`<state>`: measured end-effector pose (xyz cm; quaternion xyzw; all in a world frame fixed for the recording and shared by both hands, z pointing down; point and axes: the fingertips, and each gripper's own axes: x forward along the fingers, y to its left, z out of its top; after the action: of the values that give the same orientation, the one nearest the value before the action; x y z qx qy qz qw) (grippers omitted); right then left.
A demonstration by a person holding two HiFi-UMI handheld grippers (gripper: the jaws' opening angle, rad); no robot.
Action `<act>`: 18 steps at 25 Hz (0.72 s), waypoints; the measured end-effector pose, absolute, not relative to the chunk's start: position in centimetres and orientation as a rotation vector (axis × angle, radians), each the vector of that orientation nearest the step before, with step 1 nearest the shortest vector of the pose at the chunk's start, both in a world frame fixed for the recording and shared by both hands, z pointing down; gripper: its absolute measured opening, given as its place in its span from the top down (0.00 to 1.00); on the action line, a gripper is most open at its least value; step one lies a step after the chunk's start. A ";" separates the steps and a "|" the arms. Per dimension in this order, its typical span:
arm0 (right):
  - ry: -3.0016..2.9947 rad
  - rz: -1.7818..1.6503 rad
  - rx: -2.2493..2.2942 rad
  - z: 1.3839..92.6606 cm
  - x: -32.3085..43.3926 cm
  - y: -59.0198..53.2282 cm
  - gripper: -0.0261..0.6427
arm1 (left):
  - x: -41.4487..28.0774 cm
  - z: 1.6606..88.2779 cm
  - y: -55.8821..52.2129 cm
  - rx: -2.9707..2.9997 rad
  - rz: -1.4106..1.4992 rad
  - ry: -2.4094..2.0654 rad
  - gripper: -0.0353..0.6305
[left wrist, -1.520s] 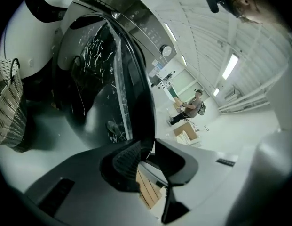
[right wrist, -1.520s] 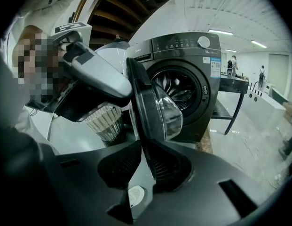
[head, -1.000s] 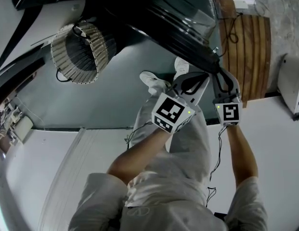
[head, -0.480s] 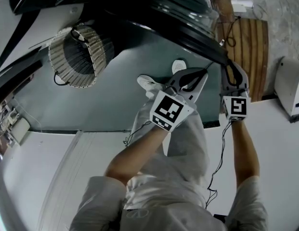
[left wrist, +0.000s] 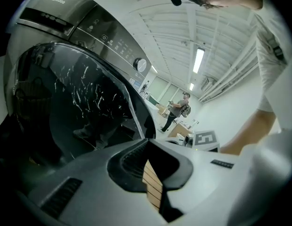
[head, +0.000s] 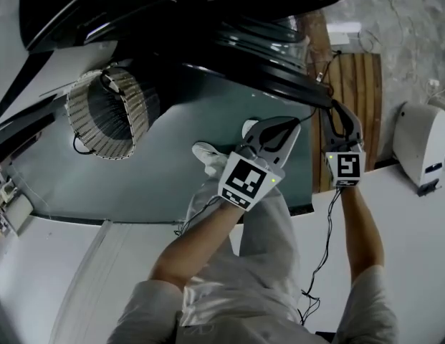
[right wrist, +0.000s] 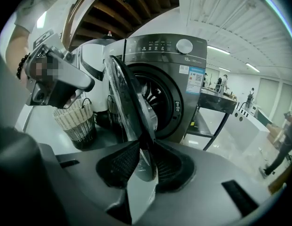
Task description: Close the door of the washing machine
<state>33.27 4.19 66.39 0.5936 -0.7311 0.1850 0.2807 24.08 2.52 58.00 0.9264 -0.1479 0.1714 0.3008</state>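
**Door open, right tool on its rim**

The door (right wrist: pixel 129 98) stands swung out from the washer (right wrist: pixel 181 74). In the right gripper view it is seen edge-on in front of the drum opening. In the head view it is the dark round shape (head: pixel 265 56) at the top.

The right tool (right wrist: pixel 143 147) has its jaws narrowed onto the door's rim, which runs up between the pads. It shows in the head view (head: pixel 337 113) at the door's edge.

The left tool (left wrist: pixel 146 142) has its jaws together on nothing. Its tip lies close by the door's rim (head: pixel 297 124), and I cannot tell whether it touches.

A woven basket (head: pixel 107 113) stands on the floor beside the washer.
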 end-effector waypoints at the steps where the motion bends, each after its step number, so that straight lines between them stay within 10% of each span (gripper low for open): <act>1: -1.959 0.487 1.599 66.4 33.7 3.6 0.82 | 24.5 58.0 2.1 2.471 0.450 -0.391 0.94; 18: -1.913 0.352 1.756 66.1 41.1 -7.5 0.82 | 27.9 57.5 -4.3 2.564 0.390 -0.372 0.94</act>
<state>41.14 -7.54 66.10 0.6474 -0.7054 0.1299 0.2574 27.92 -4.27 57.52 0.9456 -0.1370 0.1440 0.2577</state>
